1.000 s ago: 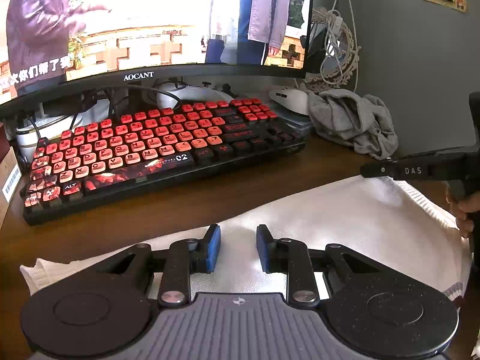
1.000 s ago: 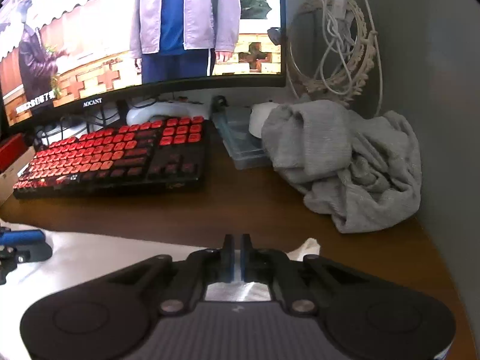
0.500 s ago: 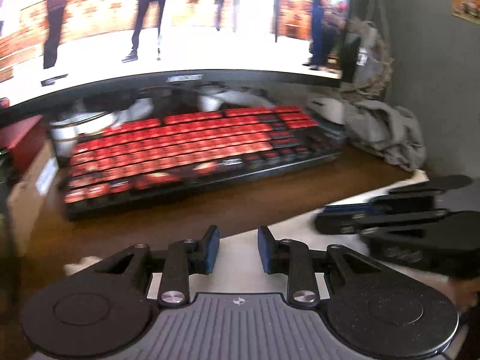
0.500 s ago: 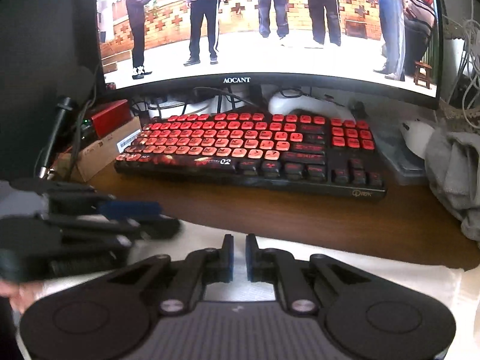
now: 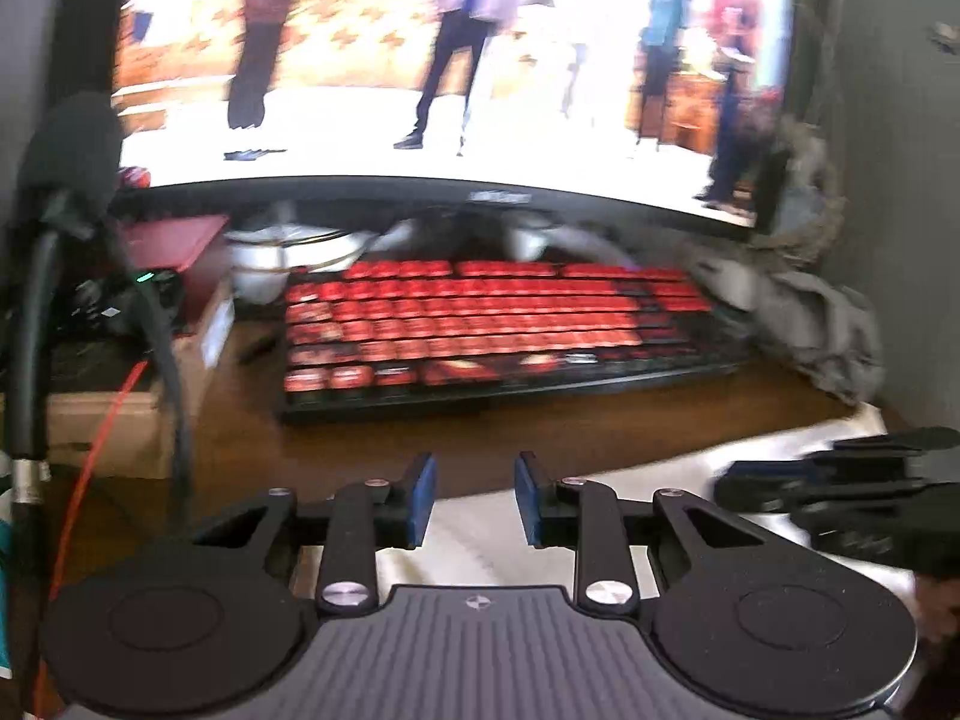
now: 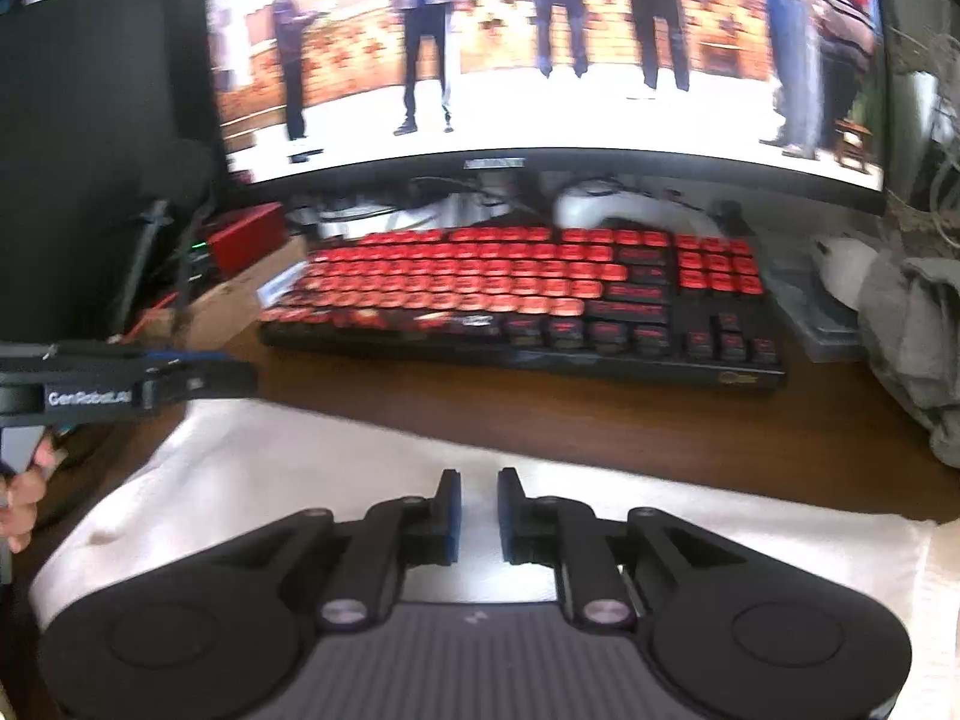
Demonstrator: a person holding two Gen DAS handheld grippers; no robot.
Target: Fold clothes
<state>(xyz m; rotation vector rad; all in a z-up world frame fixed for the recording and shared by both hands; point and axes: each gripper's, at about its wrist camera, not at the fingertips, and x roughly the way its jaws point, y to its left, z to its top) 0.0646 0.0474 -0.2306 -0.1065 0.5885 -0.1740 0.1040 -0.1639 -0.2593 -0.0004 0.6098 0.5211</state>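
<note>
A white knitted garment (image 6: 288, 468) lies flat on the brown desk, near the front edge. My right gripper (image 6: 478, 516) hovers low over its middle, open with a narrow gap and nothing between the blue pads. My left gripper (image 5: 474, 498) is open wider over the garment's (image 5: 474, 540) far edge, also holding nothing. The right gripper (image 5: 840, 492) shows blurred at the right of the left wrist view. In the right wrist view, the left gripper (image 6: 120, 387) sits beyond the garment's left corner, held by a hand (image 6: 24, 498).
A red-keyed keyboard (image 6: 522, 300) lies just behind the garment, under a wide monitor (image 6: 540, 48). A crumpled grey cloth (image 6: 918, 348) and a white mouse (image 6: 846, 264) sit at the right. A microphone (image 5: 66, 150), cables and a cardboard box (image 5: 108, 426) crowd the left.
The right gripper has swept from the garment's right end toward its left and gone from shut to open. The left gripper has also shifted left, staying open.
</note>
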